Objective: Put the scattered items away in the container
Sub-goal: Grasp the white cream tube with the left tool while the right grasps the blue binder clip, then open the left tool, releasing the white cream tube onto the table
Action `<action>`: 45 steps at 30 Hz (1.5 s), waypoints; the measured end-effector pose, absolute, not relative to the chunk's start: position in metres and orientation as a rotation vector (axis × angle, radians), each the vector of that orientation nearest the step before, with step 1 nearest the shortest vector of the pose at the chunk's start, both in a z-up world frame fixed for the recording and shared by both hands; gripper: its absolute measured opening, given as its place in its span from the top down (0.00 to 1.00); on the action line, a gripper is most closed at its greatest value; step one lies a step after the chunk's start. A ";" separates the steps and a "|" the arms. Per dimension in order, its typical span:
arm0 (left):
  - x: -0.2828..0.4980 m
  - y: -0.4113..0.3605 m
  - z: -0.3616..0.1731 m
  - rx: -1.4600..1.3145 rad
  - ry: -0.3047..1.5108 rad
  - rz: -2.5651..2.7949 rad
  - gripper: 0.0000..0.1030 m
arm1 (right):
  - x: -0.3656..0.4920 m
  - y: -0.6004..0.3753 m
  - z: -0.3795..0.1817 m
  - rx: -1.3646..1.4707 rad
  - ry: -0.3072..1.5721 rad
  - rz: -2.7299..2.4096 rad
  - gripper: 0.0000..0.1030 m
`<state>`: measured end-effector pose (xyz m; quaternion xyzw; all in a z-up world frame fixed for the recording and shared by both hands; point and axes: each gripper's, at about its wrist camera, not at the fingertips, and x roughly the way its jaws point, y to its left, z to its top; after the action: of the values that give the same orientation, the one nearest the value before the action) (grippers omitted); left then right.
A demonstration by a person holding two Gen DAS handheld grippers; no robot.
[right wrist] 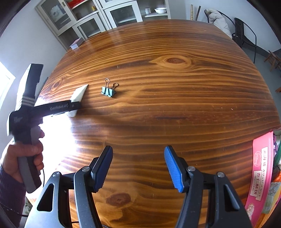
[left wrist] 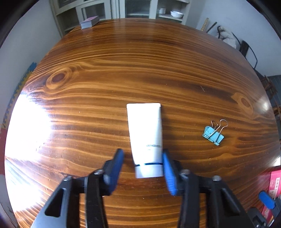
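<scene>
A white tube point(left wrist: 146, 138) with a dark band near its cap lies on the wooden table point(left wrist: 105, 84), cap end toward me. My left gripper point(left wrist: 143, 158) is open, its blue pads on either side of the tube's cap end; the right pad looks close to or touching the tube. A teal binder clip point(left wrist: 213, 134) lies to the tube's right. In the right wrist view the tube point(right wrist: 79, 95) and clip point(right wrist: 108, 91) lie at the left, with the left gripper over the tube. My right gripper point(right wrist: 138, 154) is open and empty above bare table.
A pink box point(right wrist: 262, 173) with printed packets beside it stands at the table's right front edge. A stack of cards point(left wrist: 89, 22) sits at the far left corner. Cabinets point(right wrist: 105, 15) and chairs point(right wrist: 245, 33) stand beyond the table.
</scene>
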<state>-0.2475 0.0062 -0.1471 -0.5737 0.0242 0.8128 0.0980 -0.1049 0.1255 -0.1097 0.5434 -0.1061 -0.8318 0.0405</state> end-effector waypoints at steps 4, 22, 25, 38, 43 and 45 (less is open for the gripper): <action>-0.244 -0.019 -0.142 -1.687 0.022 2.397 0.67 | -0.118 0.115 -0.114 1.661 -0.316 -2.551 0.37; -0.214 -0.068 -0.121 -1.674 -0.097 2.459 0.67 | -0.216 0.052 -0.138 1.615 -0.277 -2.658 0.42; -0.213 -0.066 -0.123 -1.682 -0.105 2.447 0.67 | -0.226 0.046 -0.143 1.630 -0.254 -2.696 0.44; -0.229 -0.059 -0.101 -1.610 -0.115 2.458 0.67 | -0.211 0.051 -0.136 1.591 -0.119 -2.730 0.64; -0.226 -0.048 -0.090 -1.592 -0.090 2.467 0.67 | -0.184 0.067 -0.116 1.540 -0.143 -2.736 0.64; -0.228 -0.043 -0.090 -1.584 -0.079 2.467 0.68 | -0.174 0.074 -0.109 1.520 -0.153 -2.740 0.64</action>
<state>-0.2276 -0.0429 -0.0896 -0.5372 -0.0267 0.8366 0.1041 -0.1740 0.0736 -0.1091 0.4845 -0.0488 -0.8734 0.0022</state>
